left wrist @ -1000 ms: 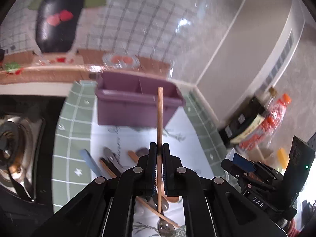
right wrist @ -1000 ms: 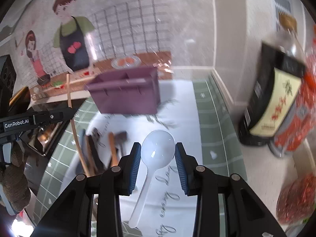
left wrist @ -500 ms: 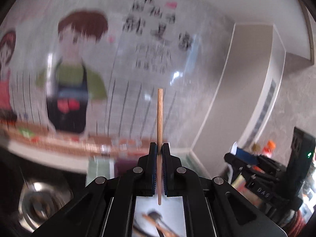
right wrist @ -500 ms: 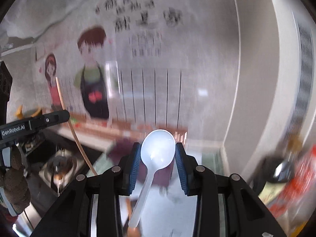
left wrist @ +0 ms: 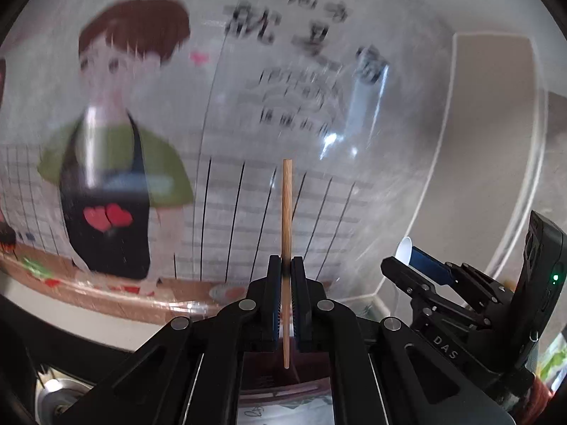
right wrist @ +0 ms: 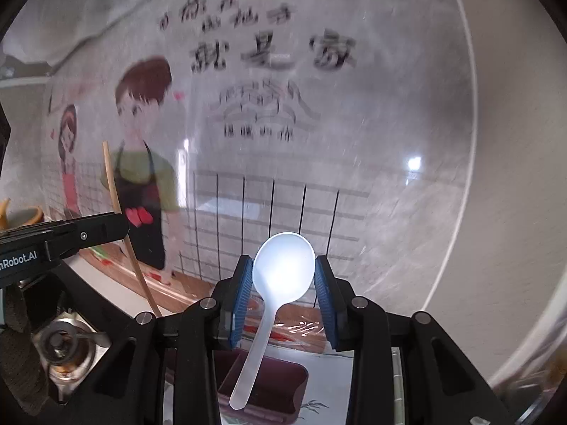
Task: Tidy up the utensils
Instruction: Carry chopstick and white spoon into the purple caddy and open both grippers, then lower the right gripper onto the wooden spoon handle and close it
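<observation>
Left wrist view: the left tongs (left wrist: 286, 265) are clenched on a wooden chopstick (left wrist: 286, 209) that stands upright between the pads.

Right wrist view: the right tongs (right wrist: 283, 276) grasp a white plastic spoon (right wrist: 280, 276) by its bowl, handle hanging down over the purple bin (right wrist: 283, 386) below them.

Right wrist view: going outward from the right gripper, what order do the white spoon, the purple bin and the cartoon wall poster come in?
1. White spoon: its bowl is clamped in the right gripper.
2. Purple bin: just below and ahead, under the spoon's handle.
3. Cartoon wall poster: farthest, on the back wall.
</observation>
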`<action>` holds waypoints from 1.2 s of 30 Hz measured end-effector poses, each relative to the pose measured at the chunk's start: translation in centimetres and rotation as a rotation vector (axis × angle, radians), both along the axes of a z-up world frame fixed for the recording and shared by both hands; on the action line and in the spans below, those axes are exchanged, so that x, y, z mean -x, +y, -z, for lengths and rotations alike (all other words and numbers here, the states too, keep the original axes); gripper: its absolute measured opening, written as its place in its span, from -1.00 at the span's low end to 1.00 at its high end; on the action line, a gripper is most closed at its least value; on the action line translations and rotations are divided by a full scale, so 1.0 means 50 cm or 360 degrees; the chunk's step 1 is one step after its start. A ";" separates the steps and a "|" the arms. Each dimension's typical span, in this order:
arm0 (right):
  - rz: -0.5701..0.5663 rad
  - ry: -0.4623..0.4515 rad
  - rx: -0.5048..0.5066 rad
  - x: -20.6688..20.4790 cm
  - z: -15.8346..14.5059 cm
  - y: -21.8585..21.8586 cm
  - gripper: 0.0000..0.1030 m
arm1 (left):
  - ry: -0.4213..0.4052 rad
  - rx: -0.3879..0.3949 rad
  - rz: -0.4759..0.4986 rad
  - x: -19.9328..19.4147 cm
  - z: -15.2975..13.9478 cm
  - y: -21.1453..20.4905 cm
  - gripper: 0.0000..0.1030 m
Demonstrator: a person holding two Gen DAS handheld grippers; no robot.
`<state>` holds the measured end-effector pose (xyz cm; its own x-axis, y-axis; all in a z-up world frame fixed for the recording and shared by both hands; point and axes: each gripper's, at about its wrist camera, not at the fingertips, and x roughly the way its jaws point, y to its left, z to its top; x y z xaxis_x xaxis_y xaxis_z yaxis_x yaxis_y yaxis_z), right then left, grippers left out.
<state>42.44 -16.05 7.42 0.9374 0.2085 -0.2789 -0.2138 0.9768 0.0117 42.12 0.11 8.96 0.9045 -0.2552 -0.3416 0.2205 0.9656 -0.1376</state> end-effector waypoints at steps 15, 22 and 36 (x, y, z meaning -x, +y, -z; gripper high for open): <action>0.0058 0.0219 0.0065 -0.119 0.166 0.013 -0.35 | 0.0244 -0.0012 -0.0032 -0.099 0.161 0.018 -0.90; -0.0009 0.0350 -0.0014 -0.129 0.199 0.012 -0.15 | 0.0373 -0.0003 -0.0038 -0.106 0.194 0.020 -0.90; 0.0035 0.0444 -0.0013 0.095 0.171 -0.054 0.74 | 0.0375 -0.0008 -0.0121 0.066 0.174 0.026 -0.88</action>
